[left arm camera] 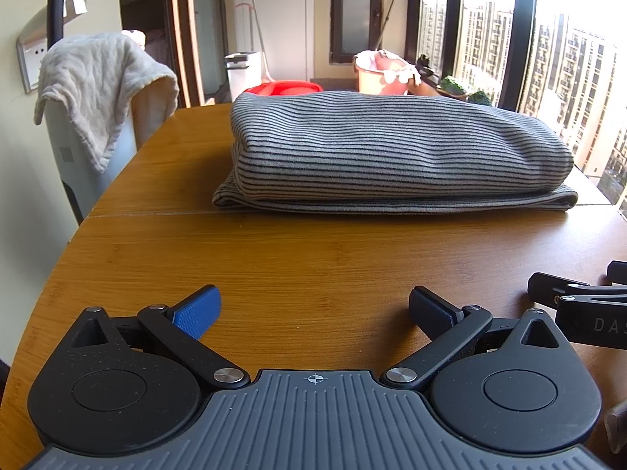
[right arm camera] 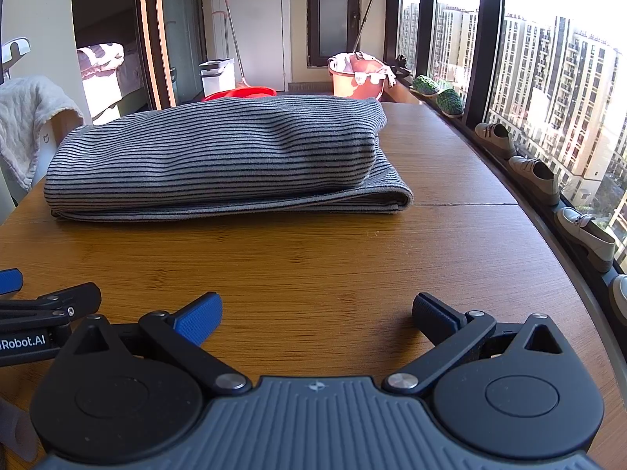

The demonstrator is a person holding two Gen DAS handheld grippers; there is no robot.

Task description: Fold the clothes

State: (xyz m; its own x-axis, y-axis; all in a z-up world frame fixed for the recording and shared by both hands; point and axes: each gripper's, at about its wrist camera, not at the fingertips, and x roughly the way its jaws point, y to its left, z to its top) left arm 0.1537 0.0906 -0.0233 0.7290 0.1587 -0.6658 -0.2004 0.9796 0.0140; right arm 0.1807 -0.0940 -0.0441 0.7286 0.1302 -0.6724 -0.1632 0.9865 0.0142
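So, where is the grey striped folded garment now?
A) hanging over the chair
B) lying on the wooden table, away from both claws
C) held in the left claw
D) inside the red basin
B: the grey striped folded garment lies flat on the wooden table, with bare wood between it and the open left claw and the open right claw.

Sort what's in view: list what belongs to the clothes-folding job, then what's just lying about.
Belongs to the job:
striped grey garment, folded on the wooden table
left gripper, open
right gripper, open

Just lying about:
white towel draped beside the table
red basin
pink bucket
shoes along the window sill
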